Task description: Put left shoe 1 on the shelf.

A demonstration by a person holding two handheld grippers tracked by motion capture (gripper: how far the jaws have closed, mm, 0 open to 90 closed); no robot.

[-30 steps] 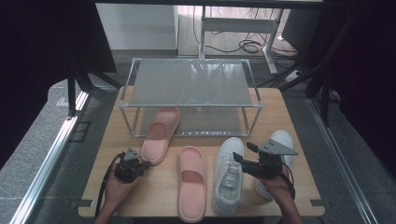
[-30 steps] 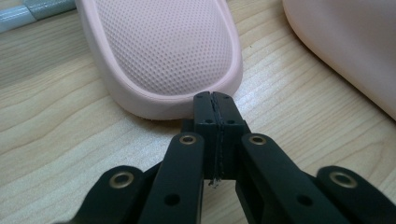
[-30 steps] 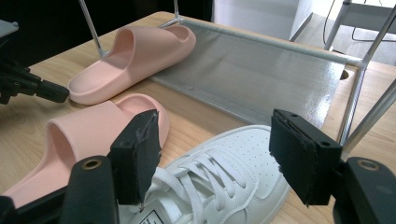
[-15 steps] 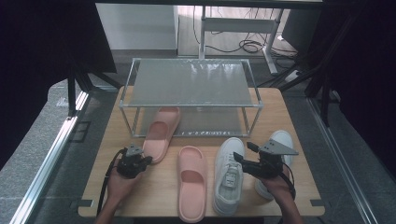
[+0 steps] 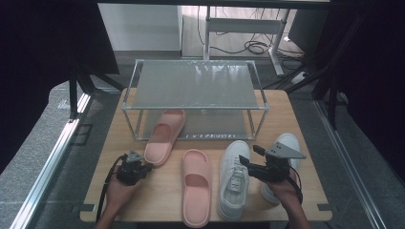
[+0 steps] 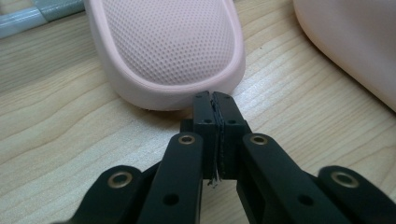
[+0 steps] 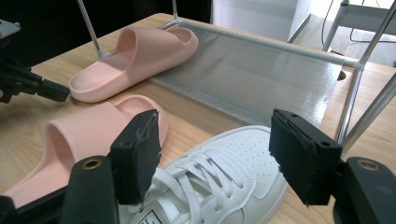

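From the high view, the left gripper (image 5: 141,168) sits at the heel of the pink foam slide angled under the wire shoe rack (image 5: 164,136), while the right gripper (image 5: 248,160) hovers over the white lace-up sneaker (image 5: 234,177).

Left gripper view: jaws pinched shut on nothing, tips touching the heel, so a shove could skew it into the rack leg.

Right gripper view: jaws wide apart, empty, above the laces; closing there might just snag them.

- right hand (image 5: 282,188) and right gripper (image 5: 249,157) are covering most of second white sneaker (image 5: 289,141)
- frame edge is cutting off near pink slide (image 6: 350,42) in left gripper view
- shelf rack (image 5: 193,85) is hiding far slide's (image 5: 165,136) toe
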